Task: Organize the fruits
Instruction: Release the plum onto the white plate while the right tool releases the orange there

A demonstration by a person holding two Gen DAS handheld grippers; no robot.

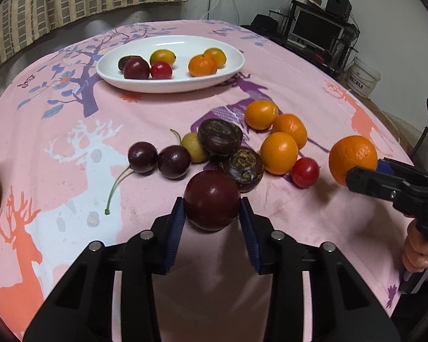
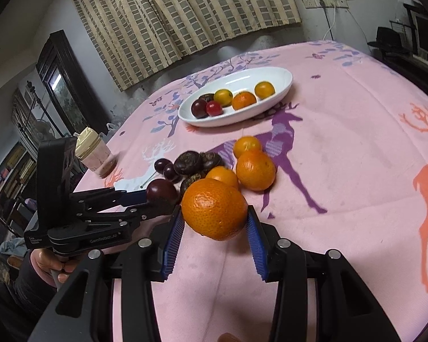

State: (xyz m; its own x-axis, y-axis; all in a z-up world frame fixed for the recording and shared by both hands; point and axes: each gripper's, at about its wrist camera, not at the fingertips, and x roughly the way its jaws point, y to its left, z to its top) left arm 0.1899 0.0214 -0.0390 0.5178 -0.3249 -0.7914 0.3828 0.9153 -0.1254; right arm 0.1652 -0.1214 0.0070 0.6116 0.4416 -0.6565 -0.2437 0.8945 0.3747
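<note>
My left gripper (image 1: 212, 209) is shut on a dark red plum (image 1: 212, 199), held just above the pink cloth in front of the fruit pile. My right gripper (image 2: 215, 218) is shut on a mandarin (image 2: 214, 208); the left wrist view shows that mandarin (image 1: 352, 158) raised at the right. The pile holds two dark cherries (image 1: 158, 159), a pale longan (image 1: 195, 148), two brown water chestnuts (image 1: 219, 136), three small oranges (image 1: 279, 152) and a cherry tomato (image 1: 305, 172). A white oval plate (image 1: 171, 88) at the back carries several fruits.
A jar with a cream lid (image 2: 91, 154) stands at the table's left edge. The round table under the pink deer-print cloth (image 2: 356, 156) drops off at the right, where a white bucket (image 1: 363, 75) and a monitor shelf (image 1: 316, 31) stand.
</note>
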